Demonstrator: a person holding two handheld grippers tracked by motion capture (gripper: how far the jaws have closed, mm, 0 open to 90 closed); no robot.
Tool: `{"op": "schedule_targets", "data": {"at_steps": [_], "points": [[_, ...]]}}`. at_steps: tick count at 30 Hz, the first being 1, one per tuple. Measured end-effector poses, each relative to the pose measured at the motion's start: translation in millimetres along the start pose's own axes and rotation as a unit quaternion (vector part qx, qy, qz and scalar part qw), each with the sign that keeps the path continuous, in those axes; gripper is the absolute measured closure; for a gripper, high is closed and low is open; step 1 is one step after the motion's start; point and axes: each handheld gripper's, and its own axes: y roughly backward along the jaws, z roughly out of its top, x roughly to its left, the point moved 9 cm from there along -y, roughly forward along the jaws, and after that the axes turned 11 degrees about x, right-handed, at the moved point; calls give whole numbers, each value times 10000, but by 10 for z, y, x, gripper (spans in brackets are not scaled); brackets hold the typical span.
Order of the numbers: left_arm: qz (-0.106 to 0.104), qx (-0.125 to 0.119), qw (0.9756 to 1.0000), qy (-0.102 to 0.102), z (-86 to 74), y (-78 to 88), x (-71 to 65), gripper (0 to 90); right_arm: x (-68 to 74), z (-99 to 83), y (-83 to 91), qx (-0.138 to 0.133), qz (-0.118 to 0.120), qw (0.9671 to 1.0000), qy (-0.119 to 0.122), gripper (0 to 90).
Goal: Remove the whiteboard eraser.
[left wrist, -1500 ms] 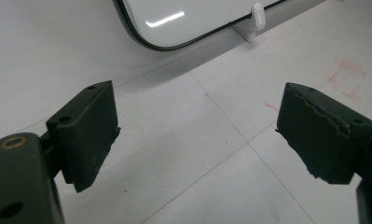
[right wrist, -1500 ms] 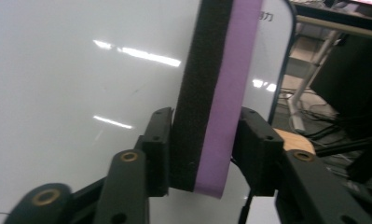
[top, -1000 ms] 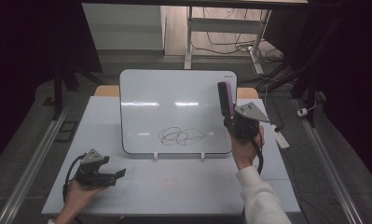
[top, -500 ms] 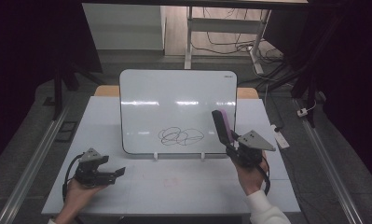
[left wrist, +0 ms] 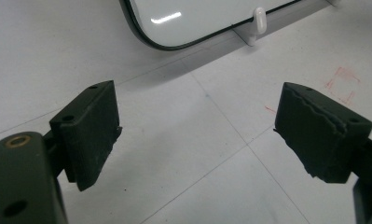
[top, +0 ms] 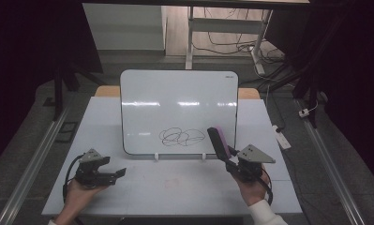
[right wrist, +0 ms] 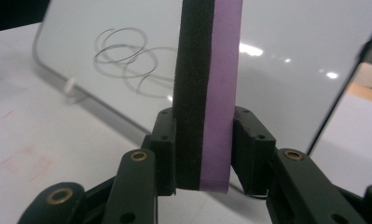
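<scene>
A whiteboard (top: pixel 175 93) stands propped on the white table (top: pixel 175 187), with black looped scribbles (top: pixel 182 137) near its lower edge. My right gripper (top: pixel 231 161) is shut on a purple and black eraser (top: pixel 219 140), held upright just right of the scribbles, in front of the board. In the right gripper view the eraser (right wrist: pixel 207 93) rises between the jaws, with the scribbles (right wrist: pixel 127 56) to its left. My left gripper (top: pixel 112 173) rests low at the table's front left, open, nothing between its fingers (left wrist: pixel 88 130).
White pegs (top: pixel 155 156) hold the board's lower edge. Faint red marks (left wrist: pixel 342 84) stain the table. A white power strip (top: pixel 280 137) lies on the floor at the right. Metal rails run along both sides of the table.
My right gripper with the eraser has come down and toward the person, from high against the board's right side to low by its bottom edge. The left gripper has stayed put.
</scene>
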Motion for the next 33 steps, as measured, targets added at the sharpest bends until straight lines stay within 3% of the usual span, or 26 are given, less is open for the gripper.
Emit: {"op": "schedule_targets", "data": {"at_steps": [9,14,19,33], "points": [[-184,21,9998,76,31,11,-17,147,213,-85,-49,176,314,9990,251,635],[-281,-2,9996,8,96,24,-67,142,387,-119,-122,315,503,9969,524,636],[-414,-42,9991,-36,182,30,-127,144,468,-136,-160,387,600,9951,678,635],[-783,-27,9957,-494,555,-46,-560,159,662,-141,-220,469,896,9902,958,635]]}}
